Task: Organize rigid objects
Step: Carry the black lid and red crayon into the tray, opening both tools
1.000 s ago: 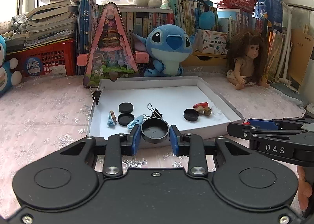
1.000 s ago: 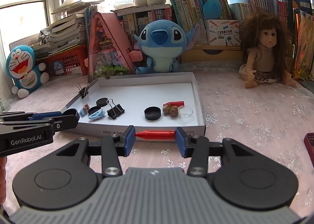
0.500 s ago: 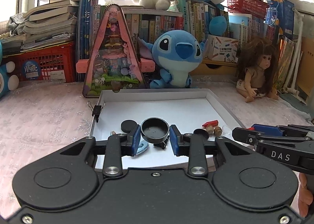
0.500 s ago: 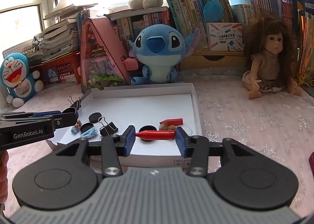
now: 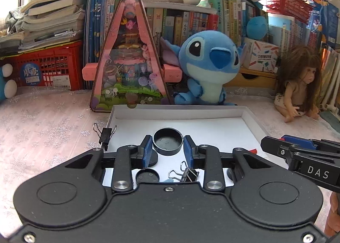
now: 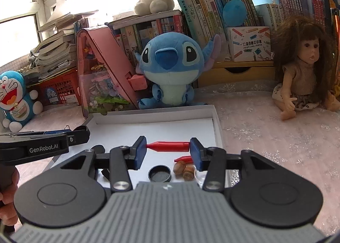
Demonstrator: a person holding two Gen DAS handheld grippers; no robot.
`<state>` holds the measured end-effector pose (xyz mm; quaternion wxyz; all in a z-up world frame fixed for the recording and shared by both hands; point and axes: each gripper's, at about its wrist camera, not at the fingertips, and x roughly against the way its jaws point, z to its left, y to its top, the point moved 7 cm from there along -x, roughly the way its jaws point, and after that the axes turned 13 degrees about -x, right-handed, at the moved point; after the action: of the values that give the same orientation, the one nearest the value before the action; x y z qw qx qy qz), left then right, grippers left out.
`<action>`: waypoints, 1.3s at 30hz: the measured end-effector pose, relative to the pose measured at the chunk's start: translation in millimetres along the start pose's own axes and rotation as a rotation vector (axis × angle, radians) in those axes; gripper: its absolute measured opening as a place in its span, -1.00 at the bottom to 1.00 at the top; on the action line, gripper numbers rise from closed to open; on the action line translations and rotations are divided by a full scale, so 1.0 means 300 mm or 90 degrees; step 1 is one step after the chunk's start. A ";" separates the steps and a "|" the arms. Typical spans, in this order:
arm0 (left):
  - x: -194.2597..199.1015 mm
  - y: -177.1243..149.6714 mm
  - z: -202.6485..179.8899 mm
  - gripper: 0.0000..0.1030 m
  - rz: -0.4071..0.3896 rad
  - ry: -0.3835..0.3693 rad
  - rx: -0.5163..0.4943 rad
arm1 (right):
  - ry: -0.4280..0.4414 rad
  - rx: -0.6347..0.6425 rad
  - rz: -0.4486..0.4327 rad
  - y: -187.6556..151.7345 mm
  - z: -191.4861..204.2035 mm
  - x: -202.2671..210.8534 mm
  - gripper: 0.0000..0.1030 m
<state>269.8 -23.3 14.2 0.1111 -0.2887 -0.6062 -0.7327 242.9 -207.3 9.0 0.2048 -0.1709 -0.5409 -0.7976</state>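
At the left, our left gripper (image 5: pixel 167 150) is clamped on a round black plastic cap (image 5: pixel 168 141), open side up, held above the floor of the shallow white cardboard tray (image 5: pixel 180 109) on the bench. Below it in the tray lie two flat black discs (image 5: pixel 147 176) and a black metal binder clip (image 5: pixel 189 174); a second black clip (image 5: pixel 105 134) is fastened on the tray's left wall. We judge the cap belongs beside those discs, so we lower it level and release only once its base rests on the tray floor.

At the right, our right gripper (image 6: pixel 167 151) pinches a red cone-tipped plastic piece (image 6: pixel 168 146) end to end, over the tray. Beneath lie another black cap (image 6: pixel 160 174), two brown acorns (image 6: pixel 183 169) and a matching red piece (image 6: pixel 183 159). We set the held piece beside its match, keeping it horizontal so it does not roll or strike the acorns.
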 end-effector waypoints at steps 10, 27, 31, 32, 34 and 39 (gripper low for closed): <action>-0.123 -0.016 -0.010 -0.42 0.013 0.026 -0.017 | 0.004 -0.008 0.002 -0.017 -0.015 -0.131 -0.02; -0.228 -0.039 -0.003 -0.42 0.034 0.043 -0.019 | -0.009 0.007 0.005 -0.044 0.000 -0.220 -0.02; -0.240 -0.047 -0.006 -0.42 0.039 0.044 -0.022 | -0.009 0.006 0.008 -0.051 0.002 -0.230 -0.02; -0.243 -0.049 -0.006 -0.42 0.040 0.044 -0.024 | -0.011 0.007 0.011 -0.055 0.001 -0.234 -0.02; -0.248 -0.052 -0.007 -0.42 0.043 0.044 -0.025 | -0.014 0.009 0.014 -0.059 0.001 -0.239 -0.02; -0.262 -0.059 -0.012 -0.42 0.050 0.043 -0.028 | -0.021 0.011 0.024 -0.072 -0.004 -0.251 -0.02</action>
<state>323.3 -37.1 -44.7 0.1538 -0.2894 -0.5738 -0.7505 296.5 -190.5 -45.7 0.2123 -0.1922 -0.5479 -0.7860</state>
